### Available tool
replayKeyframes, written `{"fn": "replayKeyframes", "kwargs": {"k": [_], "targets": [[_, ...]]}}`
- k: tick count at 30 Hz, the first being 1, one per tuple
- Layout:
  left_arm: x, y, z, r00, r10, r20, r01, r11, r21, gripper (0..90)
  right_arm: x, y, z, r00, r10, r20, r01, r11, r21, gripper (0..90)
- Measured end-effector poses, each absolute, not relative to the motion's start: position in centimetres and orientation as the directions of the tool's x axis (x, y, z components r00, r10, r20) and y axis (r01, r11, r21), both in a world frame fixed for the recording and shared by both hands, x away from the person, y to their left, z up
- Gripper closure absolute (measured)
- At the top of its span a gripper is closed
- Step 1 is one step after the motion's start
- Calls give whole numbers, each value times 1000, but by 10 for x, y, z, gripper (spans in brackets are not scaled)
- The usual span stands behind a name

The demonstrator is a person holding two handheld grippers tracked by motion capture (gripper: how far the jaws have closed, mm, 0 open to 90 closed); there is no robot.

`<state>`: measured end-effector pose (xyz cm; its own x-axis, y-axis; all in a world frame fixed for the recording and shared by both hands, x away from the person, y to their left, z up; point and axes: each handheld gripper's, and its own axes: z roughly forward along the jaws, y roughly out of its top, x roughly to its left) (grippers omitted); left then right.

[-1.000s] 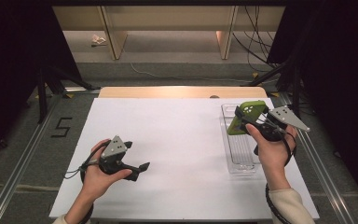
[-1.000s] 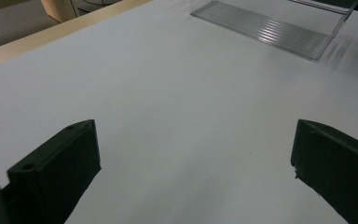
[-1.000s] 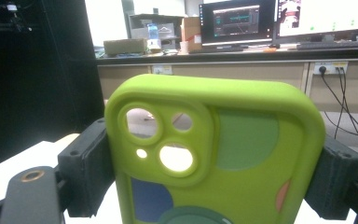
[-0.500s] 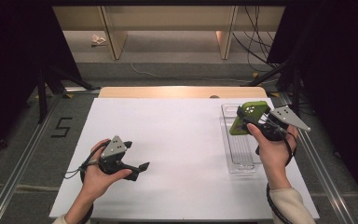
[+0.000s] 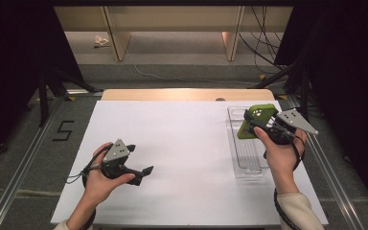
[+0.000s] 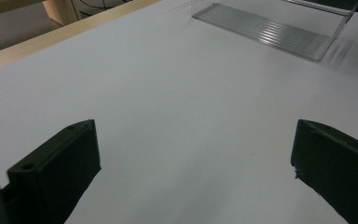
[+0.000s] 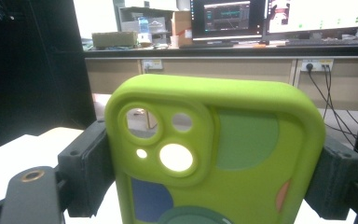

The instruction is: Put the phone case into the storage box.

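Observation:
A lime-green phone case [image 5: 256,120] with camera cut-outs [image 7: 214,154] is held above the clear plastic tray [image 5: 247,163] at the right of the white table. My right gripper [image 5: 255,123] is shut on it, one jaw on each long side, as the right gripper view shows up close. At the front left, my left gripper [image 5: 140,161] rests low over the bare white surface, open with nothing between its jaws. In the left gripper view the ribbed floor of the clear tray [image 6: 270,30] lies far ahead.
The white table [image 5: 182,143] has a wooden strip [image 5: 187,94] along its far edge. Metal rails run along both sides of it on the floor. Desks with monitors [image 7: 279,18] stand beyond the table in the right gripper view.
The right gripper with the phone case has barely drifted. The left gripper has not moved.

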<state>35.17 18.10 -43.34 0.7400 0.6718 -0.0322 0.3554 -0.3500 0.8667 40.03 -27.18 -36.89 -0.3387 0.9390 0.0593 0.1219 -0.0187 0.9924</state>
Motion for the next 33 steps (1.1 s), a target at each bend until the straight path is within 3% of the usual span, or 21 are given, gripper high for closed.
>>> {"fn": "replayKeyframes", "kwargs": {"k": [33], "targets": [[352, 180, -434, 743, 669, -36, 358, -351, 865, 8, 411, -274, -369, -315, 949, 20, 121, 20, 992, 178]]}}
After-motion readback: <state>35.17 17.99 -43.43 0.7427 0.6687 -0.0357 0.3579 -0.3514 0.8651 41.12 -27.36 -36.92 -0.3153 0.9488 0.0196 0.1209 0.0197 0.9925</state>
